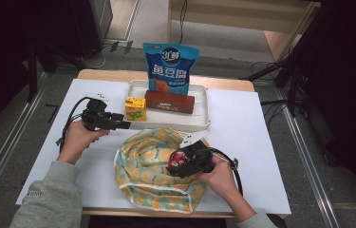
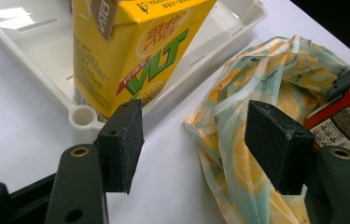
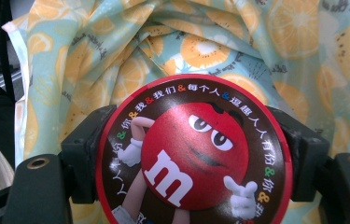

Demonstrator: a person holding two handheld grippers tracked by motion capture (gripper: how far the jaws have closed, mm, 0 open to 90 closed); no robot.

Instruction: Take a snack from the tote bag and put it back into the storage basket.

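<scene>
From where I stand, the left gripper [image 1: 127, 125] hangs over the bare white table [image 1: 242, 137] at the left end of the white tray [image 1: 203, 124], its jaws spread apart with nothing between them. Straight ahead of its left jaw, seen in its own view, stands the yellow drink carton [image 2: 130, 51], upright in the near corner of the tray; the carton is just beyond the jaw tips and not touched. To the right of the carton in the tray lies a brown bar-shaped packet [image 1: 170, 101], long axis running across the table, and behind it leans a blue snack bag [image 1: 169, 67].

Below the tray the fruit-print cloth bag [image 1: 142, 166] lies crumpled and spread on the table, its mouth apparently facing up (I cannot make out the opening's edge for certain). Over its right half the right gripper [image 1: 180, 164] is clamped on the red candy tin [image 3: 191, 154], one jaw on either side of the round lid, the lid facing that gripper's camera.

So the tin sits directly above the bag's cloth, and I judge the coming move is downward into the folds. The right hand [image 1: 223, 173] is the nearer one by far; the left is well apart, closer to the carton than to the bag.
</scene>
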